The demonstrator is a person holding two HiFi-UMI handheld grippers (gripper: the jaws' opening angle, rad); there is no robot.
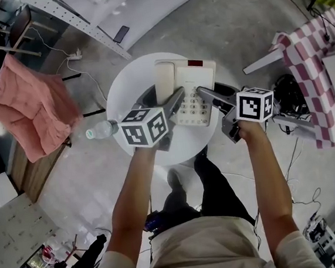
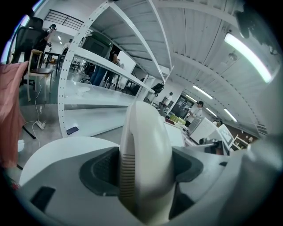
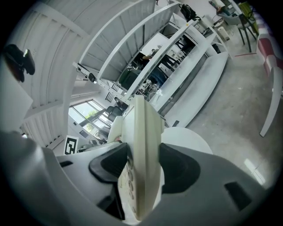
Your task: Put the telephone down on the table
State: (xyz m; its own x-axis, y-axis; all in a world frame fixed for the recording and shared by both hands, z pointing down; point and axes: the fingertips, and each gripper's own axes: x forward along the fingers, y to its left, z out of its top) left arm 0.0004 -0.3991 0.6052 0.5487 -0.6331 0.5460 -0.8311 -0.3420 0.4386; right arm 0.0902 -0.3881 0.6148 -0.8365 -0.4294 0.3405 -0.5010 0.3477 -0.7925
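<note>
Round white table, telephone above its top, contact unclear.

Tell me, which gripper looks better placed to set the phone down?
Probably the right gripper: it clamps the telephone base by its edge over the table, while the left gripper only clamps the handset.

1. Telephone is over the far-right part of the round counter; can't tell if it touches the top.
2. Handset runs along the telephone's left side, clamped between the left claw jaws.
3. Right claw clamps the telephone's right edge.
4. Bottle is at the counter's left edge.
5. Shelf rack stands behind the counter, with a draped chair far left and a cloth-covered table far right.
</note>
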